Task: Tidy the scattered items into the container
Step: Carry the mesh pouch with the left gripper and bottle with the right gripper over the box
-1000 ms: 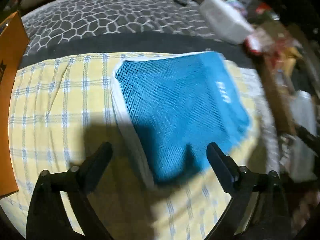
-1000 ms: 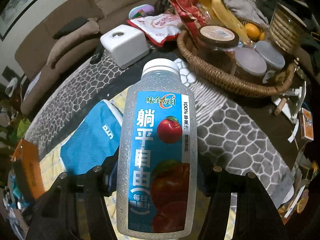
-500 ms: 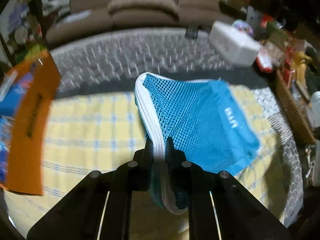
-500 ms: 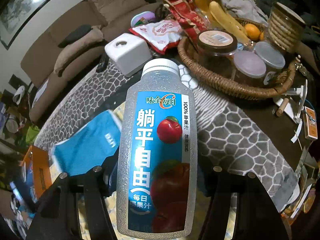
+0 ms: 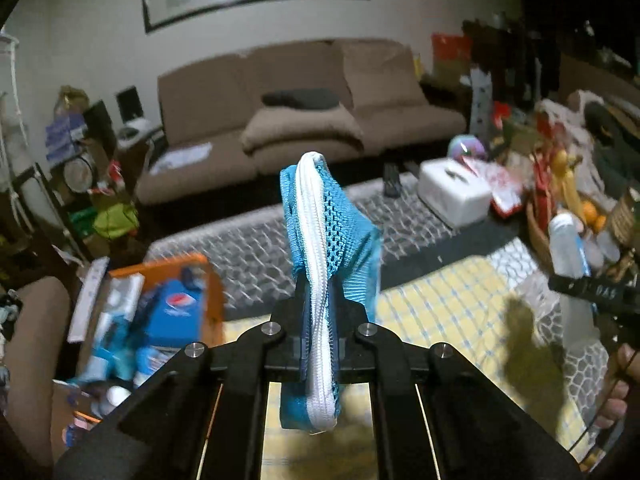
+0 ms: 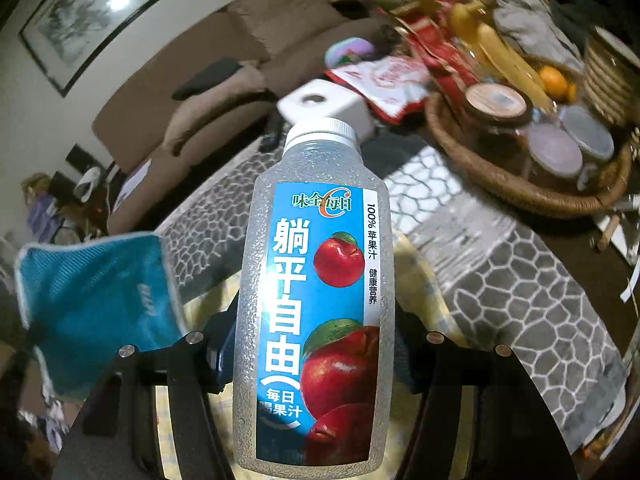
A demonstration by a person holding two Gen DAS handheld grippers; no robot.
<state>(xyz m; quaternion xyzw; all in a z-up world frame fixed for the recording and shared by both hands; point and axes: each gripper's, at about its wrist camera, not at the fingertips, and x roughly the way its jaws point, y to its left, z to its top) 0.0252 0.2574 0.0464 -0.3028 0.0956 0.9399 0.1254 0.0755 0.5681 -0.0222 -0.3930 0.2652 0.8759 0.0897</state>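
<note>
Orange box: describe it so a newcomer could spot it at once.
Find the yellow checked cloth on the table. Off its left end sits the orange box, open, holding blue packets. It is the only orange-walled container; the wicker basket sits far right.

The mesh pouch (image 5: 334,236) is bright blue with a white zipper band along its edge (a small pale logo shows on its flat side in the right wrist view). The juice bottle (image 6: 316,308) is frosted clear with a white cap and a blue label bearing red apples, green leaves and white characters. The cloth (image 5: 448,304) under them is yellow with a pale blue check. The table cover (image 6: 512,276) is grey with a white honeycomb pattern. The box (image 5: 160,312) has orange walls. The sofa (image 5: 304,120) is brown.
</note>
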